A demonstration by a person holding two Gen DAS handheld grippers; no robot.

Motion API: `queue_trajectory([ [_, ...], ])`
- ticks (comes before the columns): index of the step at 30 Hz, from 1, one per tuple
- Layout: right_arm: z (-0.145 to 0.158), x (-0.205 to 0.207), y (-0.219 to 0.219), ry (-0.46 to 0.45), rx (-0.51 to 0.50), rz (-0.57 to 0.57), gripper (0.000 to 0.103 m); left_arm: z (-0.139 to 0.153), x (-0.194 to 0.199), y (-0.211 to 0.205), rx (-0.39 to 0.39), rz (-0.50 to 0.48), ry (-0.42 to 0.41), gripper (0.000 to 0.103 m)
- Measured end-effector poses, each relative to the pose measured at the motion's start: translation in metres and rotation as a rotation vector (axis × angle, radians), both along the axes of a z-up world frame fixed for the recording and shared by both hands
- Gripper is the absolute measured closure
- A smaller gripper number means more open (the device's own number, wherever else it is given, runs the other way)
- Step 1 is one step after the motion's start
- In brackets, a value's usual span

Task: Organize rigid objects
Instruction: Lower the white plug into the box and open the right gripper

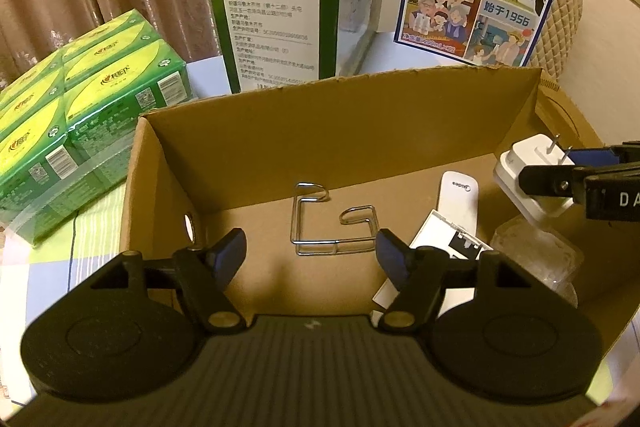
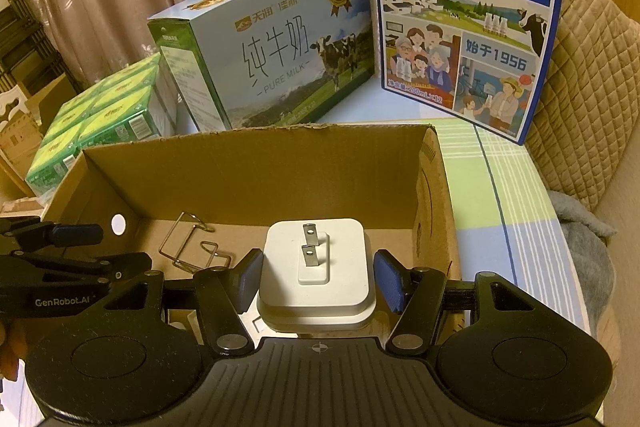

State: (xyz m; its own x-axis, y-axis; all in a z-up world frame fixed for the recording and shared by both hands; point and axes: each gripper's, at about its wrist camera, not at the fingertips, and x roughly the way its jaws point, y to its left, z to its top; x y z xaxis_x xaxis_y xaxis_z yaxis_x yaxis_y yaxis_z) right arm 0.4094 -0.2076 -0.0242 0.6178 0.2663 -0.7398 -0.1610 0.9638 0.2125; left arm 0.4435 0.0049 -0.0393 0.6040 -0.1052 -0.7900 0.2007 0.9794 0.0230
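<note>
Sitting squarely between the pads of the right gripper point(image 2: 316, 277), the white plug adapter point(image 2: 316, 267) is pinched by its two flat sides, prongs up and away from the palm, so it hangs above the right-hand part of the cardboard box point(image 2: 256, 163), whose floor lies straight below the fingertips. Judging by that, the drop only needs a lowering and a release. The left gripper point(image 1: 311, 253) stands about half open with nothing between its jaws; the wire clip point(image 1: 334, 223) lies on the box floor just ahead of its fingertips, long side crosswise to them.
</note>
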Motion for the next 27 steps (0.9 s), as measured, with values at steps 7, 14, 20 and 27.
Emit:
queue_trajectory([
  [7, -0.0003, 0.0004, 0.0003, -0.001, -0.002, 0.002, 0.046, -0.0007, -0.0004, 0.0003, -0.003, -0.001, 0.002, 0.036],
  [14, -0.0008, 0.0003, 0.0005, -0.001, 0.000, -0.001, 0.046, -0.0007, -0.0007, -0.0009, -0.004, -0.002, 0.001, 0.036],
  [20, -0.0008, 0.0016, 0.0005, -0.002, 0.000, -0.005, 0.046, 0.0007, -0.0002, -0.0003, -0.005, -0.004, -0.003, 0.036],
  [27, -0.0008, 0.0032, 0.0001, -0.013, -0.014, -0.021, 0.046, 0.0010, 0.0004, 0.0014, -0.006, -0.006, -0.004, 0.036],
])
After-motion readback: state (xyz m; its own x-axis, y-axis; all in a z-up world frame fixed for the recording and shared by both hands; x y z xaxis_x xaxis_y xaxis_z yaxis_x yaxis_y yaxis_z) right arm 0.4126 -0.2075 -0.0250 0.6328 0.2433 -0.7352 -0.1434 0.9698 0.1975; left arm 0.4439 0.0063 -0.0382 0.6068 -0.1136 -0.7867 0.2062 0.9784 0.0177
